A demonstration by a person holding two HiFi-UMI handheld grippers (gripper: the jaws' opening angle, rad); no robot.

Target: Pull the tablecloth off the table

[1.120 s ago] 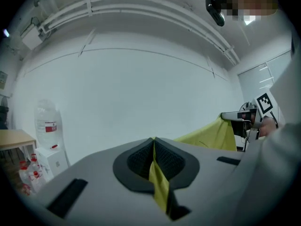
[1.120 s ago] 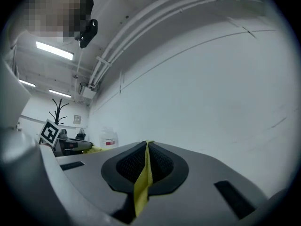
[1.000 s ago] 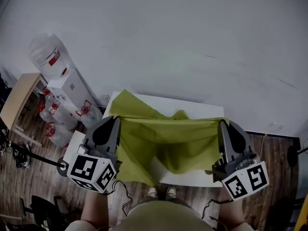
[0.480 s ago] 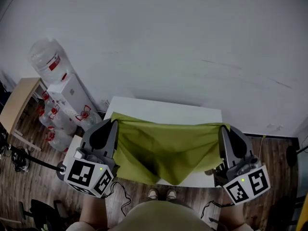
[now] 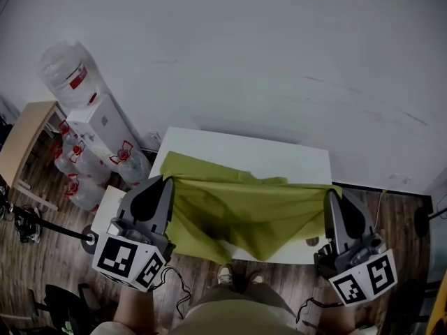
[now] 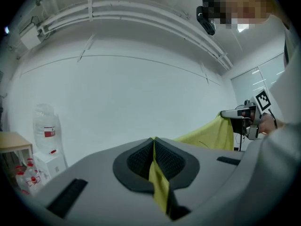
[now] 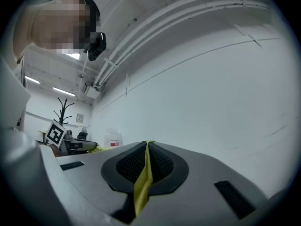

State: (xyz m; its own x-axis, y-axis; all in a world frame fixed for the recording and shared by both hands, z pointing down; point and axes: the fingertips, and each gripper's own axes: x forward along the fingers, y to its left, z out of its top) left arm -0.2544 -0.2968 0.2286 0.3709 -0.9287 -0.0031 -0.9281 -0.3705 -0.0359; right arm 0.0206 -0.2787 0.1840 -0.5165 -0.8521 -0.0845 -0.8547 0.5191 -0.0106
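Tablecloth (image 5: pixel 237 204), a yellow-green sheet, hangs between the two grippers and lies over the near part of the white desk (image 5: pixel 279 160). Its far edge sits crumpled on the top, its middle sags in a loose pouch over the near edge, and the far strip of the desk is bare.

The left hand-held gripper (image 5: pixel 165 181) is clamped on the near left corner. Its own view shows a thin fold of fabric pinched between the ribbed pads (image 6: pixel 138 159), with the jaws closed together on it. The right hand-held gripper (image 5: pixel 334 194) grips the near right corner the same way, a narrow yellow fold running down between its pads (image 7: pixel 162 166). Both point level toward the wall, well apart, with the top hem stretched nearly taut between them.

The cloth looks light, soft and limp. It holds no shape of its own, so it should simply follow whatever pulls it and bunch where it is slack. On the smooth desk top it should slide easily, and nothing stands on it to topple. The corners and hem, as held now, seem the best places to grip, since a doubled edge gives the pads more to bite. A sharp tug could draw so thin a fold out of the jaws. Part of the sheet rests on the desk, so the pull is not yet finished.
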